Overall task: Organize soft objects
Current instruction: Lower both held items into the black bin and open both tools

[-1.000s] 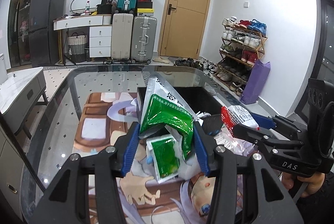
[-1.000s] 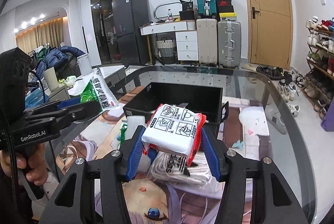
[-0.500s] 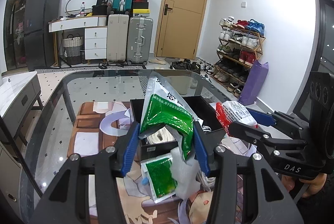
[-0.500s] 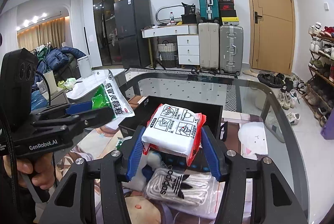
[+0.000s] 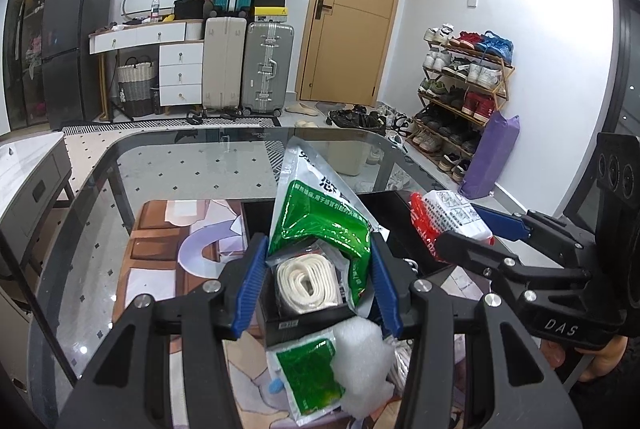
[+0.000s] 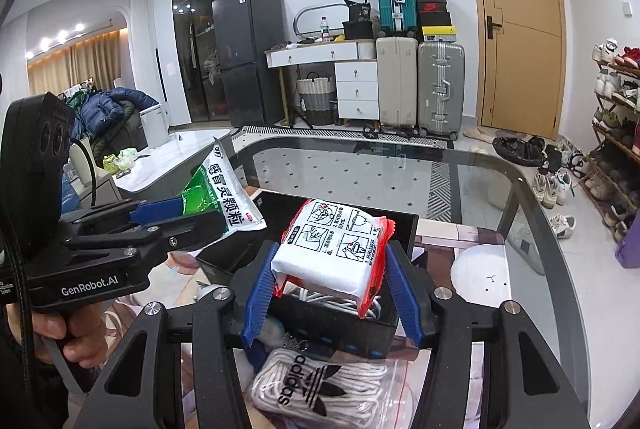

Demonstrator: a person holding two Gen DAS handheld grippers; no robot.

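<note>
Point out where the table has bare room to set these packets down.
Bare glass table lies beyond the black box toward the far rim, and left of the picture mat. The near edge is crowded with the sock bag and green sachet.

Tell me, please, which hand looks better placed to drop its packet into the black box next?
Probably the right: the right gripper holds its white-and-red packet directly over the black box, low and close to it.

Green-and-white sachet (image 5: pixel 320 217), red-edged white packet (image 6: pixel 334 247), black box (image 6: pixel 352 333), blue jaws

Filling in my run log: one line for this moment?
left tongs: green pouch | right tongs: white pack | both above black box
</note>
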